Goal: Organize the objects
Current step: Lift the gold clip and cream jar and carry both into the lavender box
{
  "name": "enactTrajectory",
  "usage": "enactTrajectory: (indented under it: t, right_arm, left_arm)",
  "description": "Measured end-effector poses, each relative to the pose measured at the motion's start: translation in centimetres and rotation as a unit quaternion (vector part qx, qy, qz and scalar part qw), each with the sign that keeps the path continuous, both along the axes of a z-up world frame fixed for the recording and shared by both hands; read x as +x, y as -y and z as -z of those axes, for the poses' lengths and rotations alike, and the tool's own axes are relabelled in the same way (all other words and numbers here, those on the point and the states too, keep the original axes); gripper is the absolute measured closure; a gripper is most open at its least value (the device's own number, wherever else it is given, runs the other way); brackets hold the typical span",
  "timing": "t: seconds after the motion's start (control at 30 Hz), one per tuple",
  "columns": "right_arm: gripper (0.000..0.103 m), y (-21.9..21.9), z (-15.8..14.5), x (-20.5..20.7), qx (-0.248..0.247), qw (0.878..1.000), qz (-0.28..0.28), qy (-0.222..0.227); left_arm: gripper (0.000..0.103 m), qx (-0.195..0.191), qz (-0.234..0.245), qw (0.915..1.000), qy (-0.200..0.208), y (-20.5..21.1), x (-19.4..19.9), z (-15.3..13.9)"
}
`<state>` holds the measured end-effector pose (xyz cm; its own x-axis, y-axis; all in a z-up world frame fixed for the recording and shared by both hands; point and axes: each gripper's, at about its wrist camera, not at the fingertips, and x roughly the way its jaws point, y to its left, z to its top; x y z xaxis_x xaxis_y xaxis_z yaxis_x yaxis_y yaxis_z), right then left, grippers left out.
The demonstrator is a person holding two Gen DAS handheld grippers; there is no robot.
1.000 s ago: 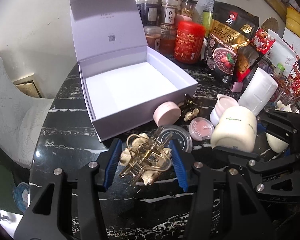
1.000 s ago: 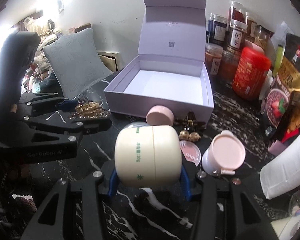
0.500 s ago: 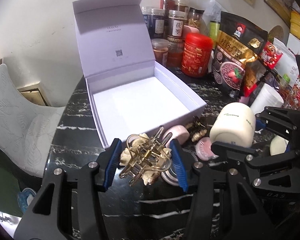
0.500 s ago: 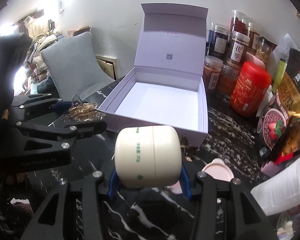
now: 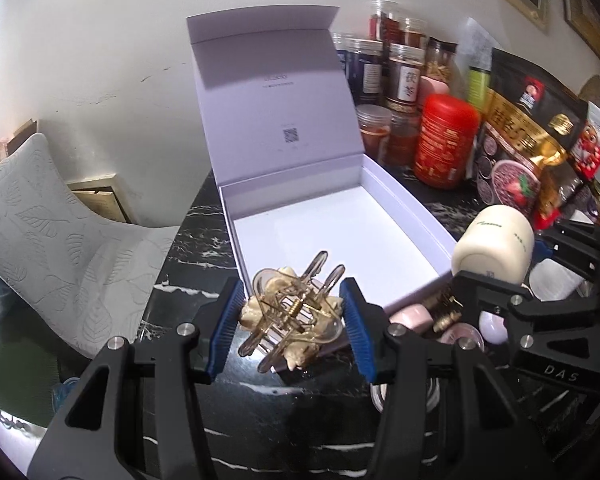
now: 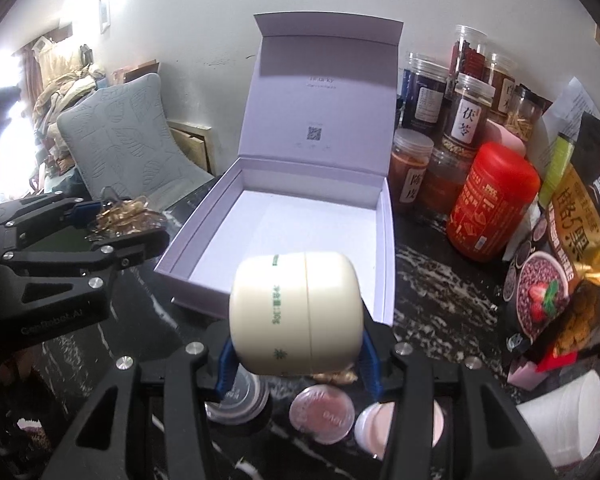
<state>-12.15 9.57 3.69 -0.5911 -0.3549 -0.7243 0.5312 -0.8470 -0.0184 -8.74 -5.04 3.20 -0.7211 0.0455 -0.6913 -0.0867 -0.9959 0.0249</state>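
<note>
An open white gift box (image 5: 404,196) (image 6: 204,236) with its lid upright stands on the black marble table; its inside is empty. My left gripper (image 5: 292,322) is shut on a gold hair claw clip (image 5: 290,316) and holds it above the box's near left corner; the clip also shows in the right wrist view (image 6: 120,216). My right gripper (image 6: 294,348) is shut on a cream jar (image 6: 296,312) with green print, lifted just before the box's front wall. The jar also shows in the left wrist view (image 5: 494,244).
Small pink and clear cosmetic pots (image 6: 322,408) and gold pieces lie on the table under my grippers. Jars, a red canister (image 6: 490,204) and snack bags (image 6: 568,248) crowd the right side. A grey cushioned chair (image 5: 40,236) stands left of the table.
Both grippers have lifted and moved forward toward the box, carrying the clip and the jar. The pots on the table have slid below them in view.
</note>
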Motion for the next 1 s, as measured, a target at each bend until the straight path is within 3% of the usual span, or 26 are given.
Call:
enactTrajectory:
  t: [0.43,1.0]
  right_arm:
    - [0.053,2.0,0.3,-4.2,-0.001,1.0,0.01,-0.001]
    - [0.053,3.7,2.0,-10.3,0.009,1.0,0.017,0.018]
  left_arm:
    - [0.055,-0.013,-0.041,0.9991,-0.002,1.5,-3.7,0.8]
    - [0.055,0.004,-0.036,0.9989,0.031,2.2,-10.0,3.1]
